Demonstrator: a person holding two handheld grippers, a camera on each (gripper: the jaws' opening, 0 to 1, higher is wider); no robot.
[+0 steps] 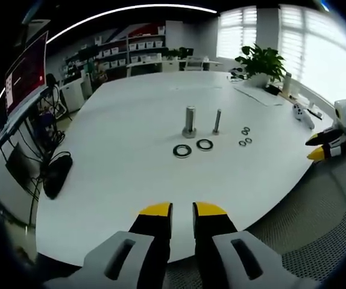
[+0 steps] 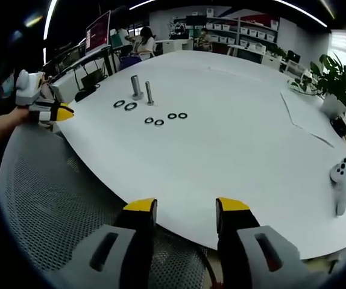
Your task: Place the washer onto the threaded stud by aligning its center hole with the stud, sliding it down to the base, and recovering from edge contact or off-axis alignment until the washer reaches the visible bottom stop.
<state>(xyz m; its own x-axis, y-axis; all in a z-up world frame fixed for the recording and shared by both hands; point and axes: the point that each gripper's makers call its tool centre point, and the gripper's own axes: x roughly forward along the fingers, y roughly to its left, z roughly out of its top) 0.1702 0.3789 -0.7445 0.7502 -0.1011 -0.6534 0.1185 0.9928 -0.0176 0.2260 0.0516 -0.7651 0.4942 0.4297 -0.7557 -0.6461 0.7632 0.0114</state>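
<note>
Pre-grasp stage: left gripper (image 1: 182,209) jaws slightly apart, right gripper (image 2: 186,205) jaws wide, both empty. Washers (image 1: 182,150) lie on the table (image 1: 131,174) beside the studs (image 1: 189,122); next, approach and pick one

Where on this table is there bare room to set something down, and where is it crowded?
The white table is bare across its wide middle, between the washers and the white controller, and along the near edge ahead of the right gripper. It is crowded around the two studs, with big washers in front and small ones beside.
</note>
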